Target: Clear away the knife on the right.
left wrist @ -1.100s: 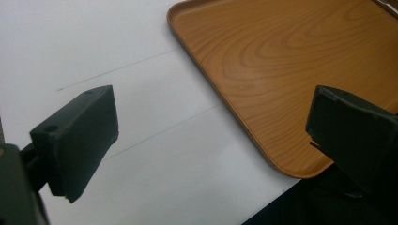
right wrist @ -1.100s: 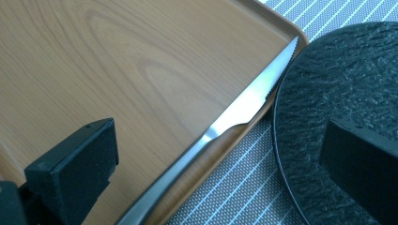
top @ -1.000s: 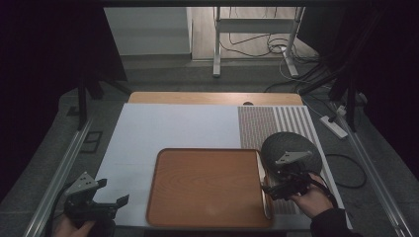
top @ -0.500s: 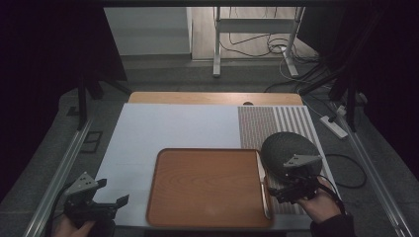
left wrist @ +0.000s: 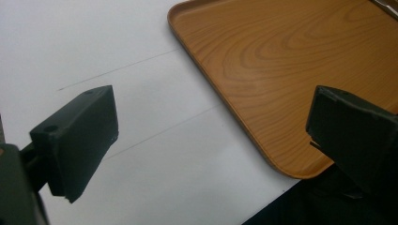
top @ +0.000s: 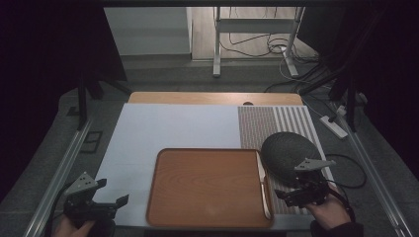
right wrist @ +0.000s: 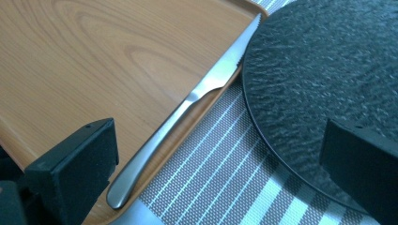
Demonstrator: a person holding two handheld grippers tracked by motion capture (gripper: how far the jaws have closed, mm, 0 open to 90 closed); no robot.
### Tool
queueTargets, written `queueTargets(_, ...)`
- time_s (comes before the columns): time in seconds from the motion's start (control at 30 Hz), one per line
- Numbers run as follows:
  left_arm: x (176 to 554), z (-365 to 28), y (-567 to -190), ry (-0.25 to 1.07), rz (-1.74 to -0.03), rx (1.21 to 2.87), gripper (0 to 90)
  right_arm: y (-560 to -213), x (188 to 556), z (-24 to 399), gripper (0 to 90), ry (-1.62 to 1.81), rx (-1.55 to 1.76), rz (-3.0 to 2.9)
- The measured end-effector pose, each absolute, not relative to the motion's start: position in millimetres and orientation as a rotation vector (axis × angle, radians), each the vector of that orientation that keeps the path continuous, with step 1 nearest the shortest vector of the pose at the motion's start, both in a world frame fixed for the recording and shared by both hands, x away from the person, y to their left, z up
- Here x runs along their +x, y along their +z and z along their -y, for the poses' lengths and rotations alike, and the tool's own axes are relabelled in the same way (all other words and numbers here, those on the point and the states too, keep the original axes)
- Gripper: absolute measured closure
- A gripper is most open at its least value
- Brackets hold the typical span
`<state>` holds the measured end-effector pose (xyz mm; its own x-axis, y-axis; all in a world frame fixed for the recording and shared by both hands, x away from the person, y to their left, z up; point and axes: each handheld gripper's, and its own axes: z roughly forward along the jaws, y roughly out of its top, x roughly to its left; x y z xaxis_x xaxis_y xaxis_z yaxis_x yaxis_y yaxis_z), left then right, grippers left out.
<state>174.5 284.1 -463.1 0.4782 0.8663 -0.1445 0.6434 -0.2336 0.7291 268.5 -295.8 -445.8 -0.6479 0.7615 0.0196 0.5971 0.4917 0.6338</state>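
Knife: a slim stainless-steel table knife (right wrist: pixel 187 105) with a serrated blade and plain rounded handle, lying along the right rim of the rectangular wooden tray (top: pixel 207 185).
Plate: a round dark slate plate (top: pixel 289 155) just right of the tray, on a striped grey placemat (top: pixel 276 123).
Right gripper (top: pixel 291 195): jaws spread wide, empty, beside the tray's near right corner, low over the knife handle.
Left gripper (top: pixel 111 202): jaws apart, empty, off the tray's near left corner.

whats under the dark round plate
The dark round plate lies on the striped placemat, whose stripes run up to its rim. Its left edge sits beside the knife, which rests on the wooden tray's rim. What is beneath the plate's middle is covered.
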Motion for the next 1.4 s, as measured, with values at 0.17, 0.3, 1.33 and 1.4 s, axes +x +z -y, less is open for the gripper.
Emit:
queueTargets(0.17, 174.5, -284.3, -463.1, 0.375, -1.251, 1.970, 3.8, -444.1, 264.8, 302.6, 0.0, 0.915, 1.177, -2.447)
queueTargets(0.3, 174.6, -284.2, -463.1, 0.375, -1.251, 1.970, 3.8, -442.7, 261.9, 306.6, 0.0, 0.925, 1.188, -2.429)
queueTargets(1.33, 173.8, -286.0, -463.3, 0.375, -1.252, 1.958, 3.8, -436.9, 244.9, 328.5, 0.0, 0.918, 1.233, -2.359)
queueTargets(1.4, 173.7, -286.3, -463.3, 0.374, -1.253, 1.957, 3.8, -437.0, 244.4, 328.8, 0.0, 0.908, 1.235, -2.364)
